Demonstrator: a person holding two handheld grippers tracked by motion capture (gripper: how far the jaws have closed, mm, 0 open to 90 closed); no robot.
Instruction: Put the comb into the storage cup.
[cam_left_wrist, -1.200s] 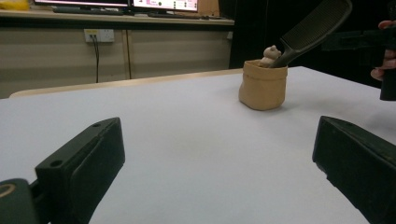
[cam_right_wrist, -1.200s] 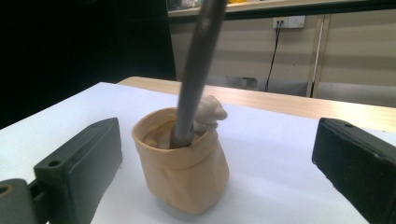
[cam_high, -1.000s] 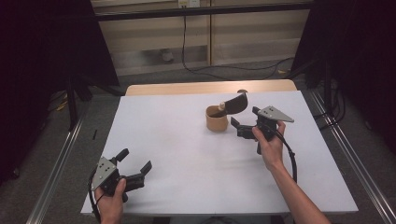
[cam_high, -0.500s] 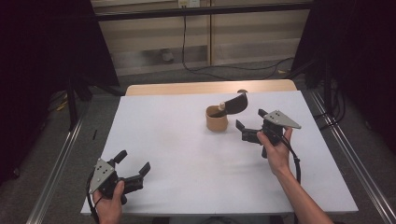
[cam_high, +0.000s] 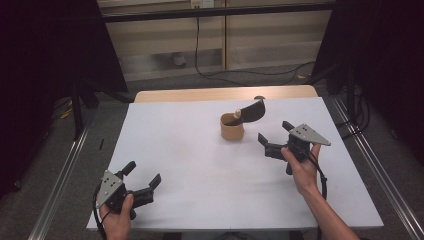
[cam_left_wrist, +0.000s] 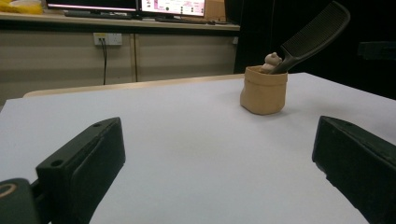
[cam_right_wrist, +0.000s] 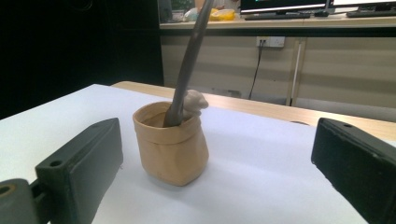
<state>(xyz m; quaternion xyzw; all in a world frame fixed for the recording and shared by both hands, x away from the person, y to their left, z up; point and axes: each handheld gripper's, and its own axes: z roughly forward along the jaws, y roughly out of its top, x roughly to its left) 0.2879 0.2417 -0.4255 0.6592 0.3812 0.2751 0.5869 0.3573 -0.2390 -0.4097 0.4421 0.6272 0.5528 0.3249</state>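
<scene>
tabletop: big white rectangular tabletop (cam_high: 200, 165) with a strip of bare wood along the far edge; loads of open room across the middle and the whole left half.
pouch: small tan soft-sided fabric pouch (cam_high: 232, 127) standing upright, right of centre and nearer the far edge. There's a little beige lump (cam_right_wrist: 194, 101) poking out the top, can't tell what it is.
comb: black plastic comb (cam_high: 251, 111) with its handle down in the pouch, long axis tilted, toothed end pointing up toward the far-right corner.
right gripper: black hand-held right gripper (cam_high: 274, 137) just right of the pouch, jaws spread wide, aimed at it, holding nothing, not touching.
left gripper: black hand-held left gripper (cam_high: 143, 177) down at the near-left corner, well apart from the pouch, jaws also wide and empty.
</scene>
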